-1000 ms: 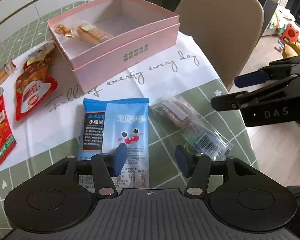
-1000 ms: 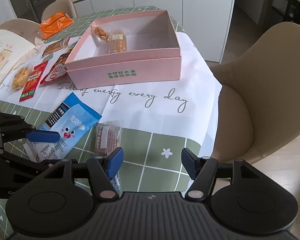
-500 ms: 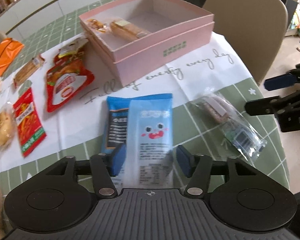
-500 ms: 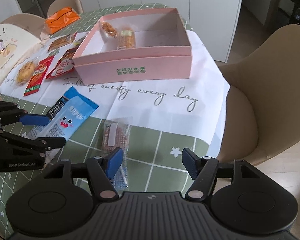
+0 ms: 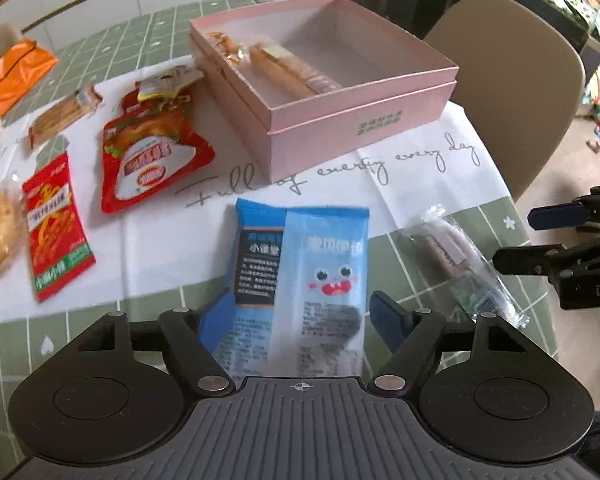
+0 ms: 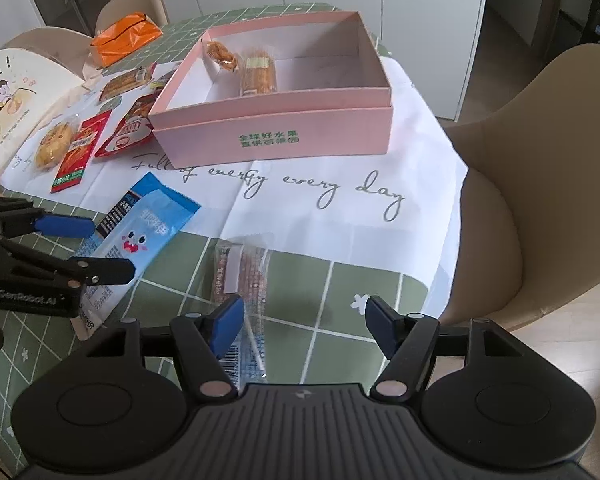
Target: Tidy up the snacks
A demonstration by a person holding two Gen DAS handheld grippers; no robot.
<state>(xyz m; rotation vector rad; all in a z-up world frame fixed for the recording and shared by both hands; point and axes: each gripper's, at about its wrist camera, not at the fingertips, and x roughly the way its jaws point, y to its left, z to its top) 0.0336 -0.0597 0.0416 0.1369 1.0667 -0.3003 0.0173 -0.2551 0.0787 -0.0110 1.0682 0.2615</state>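
light-blue plastic snack packet with a cartoon face (image 5: 320,272) flat on the table just in front of the open pink cardboard box (image 5: 364,120), between the spread-wide fingers of the left gripper (image 5: 304,316), not clamped. right gripper (image 6: 304,320) spread wide too, empty, over a clear-wrapped brown bar (image 6: 240,276) near the box.

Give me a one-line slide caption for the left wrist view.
Open left claw straddles blue cartoon-face snack packet on the table, pink box beyond.
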